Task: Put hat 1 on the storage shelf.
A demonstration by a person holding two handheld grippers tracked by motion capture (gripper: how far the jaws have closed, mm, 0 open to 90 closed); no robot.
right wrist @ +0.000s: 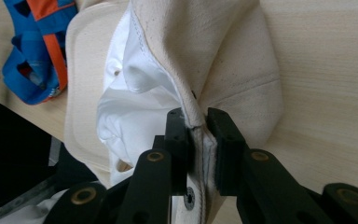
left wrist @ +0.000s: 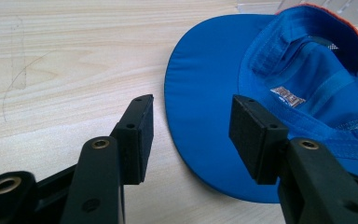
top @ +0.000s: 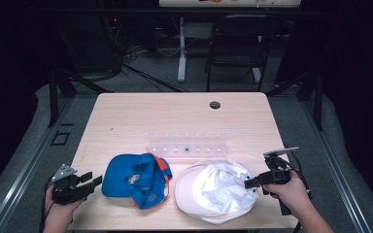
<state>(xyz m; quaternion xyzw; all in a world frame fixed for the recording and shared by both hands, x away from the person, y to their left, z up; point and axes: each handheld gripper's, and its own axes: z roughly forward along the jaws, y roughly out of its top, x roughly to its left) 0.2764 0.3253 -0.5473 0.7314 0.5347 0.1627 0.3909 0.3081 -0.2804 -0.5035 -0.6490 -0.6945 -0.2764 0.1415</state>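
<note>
Right gripper (right wrist: 196,122) clamped on white cap's (right wrist: 223,56) edge

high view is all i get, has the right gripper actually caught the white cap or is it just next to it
Observer: Caught. In the right gripper view the right gripper is shut on the white cap, pinching its stitched rim.
Operator: and the left one?
Observer: The left gripper is open; the blue cap has its brim edge between the jaws, untouched.
Operator: blue cap upside down?
Observer: Yes, its inside label faces up.
</note>
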